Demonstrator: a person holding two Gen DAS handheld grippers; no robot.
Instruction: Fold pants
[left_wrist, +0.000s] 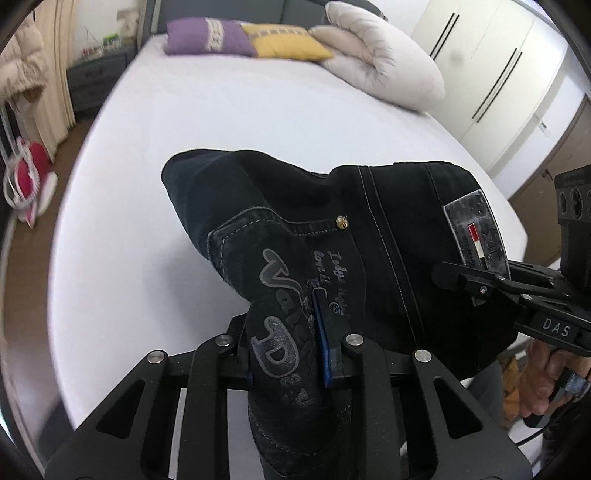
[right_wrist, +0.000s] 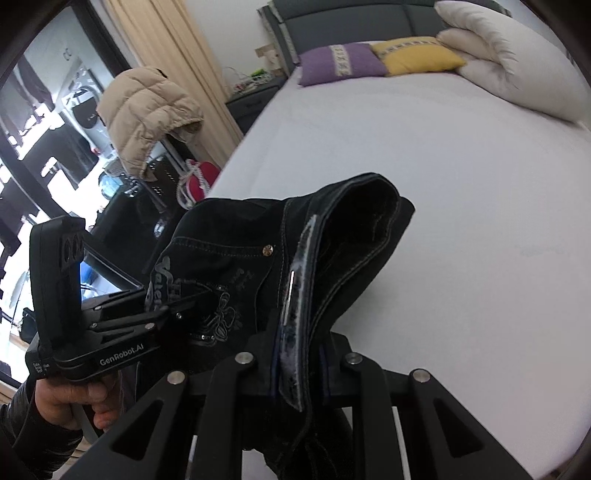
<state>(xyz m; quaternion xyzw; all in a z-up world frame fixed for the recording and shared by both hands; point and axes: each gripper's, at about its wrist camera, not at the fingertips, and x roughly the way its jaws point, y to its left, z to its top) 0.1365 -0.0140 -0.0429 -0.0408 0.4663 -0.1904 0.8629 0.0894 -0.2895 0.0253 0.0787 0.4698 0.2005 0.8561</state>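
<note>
Black denim pants (left_wrist: 388, 229) with grey printed lettering and a grey waist patch hang in the air above a white bed (left_wrist: 221, 122). My left gripper (left_wrist: 288, 332) is shut on the pants at the printed back pocket. My right gripper (right_wrist: 297, 354) is shut on the pants (right_wrist: 236, 236) at the waistband by the patch. The right gripper also shows in the left wrist view (left_wrist: 461, 277), at the right, pinching the waistband. The left gripper shows in the right wrist view (right_wrist: 192, 302), at the left, clamped on the pocket. The pant legs hang down out of sight.
On the bed's (right_wrist: 461, 184) far end lie a purple pillow (left_wrist: 207, 37), a yellow pillow (left_wrist: 288, 40) and a folded white duvet (left_wrist: 384, 55). White wardrobes (left_wrist: 491, 74) stand to the right. A beige jacket (right_wrist: 147, 110) and a nightstand (right_wrist: 251, 99) stand left of the bed.
</note>
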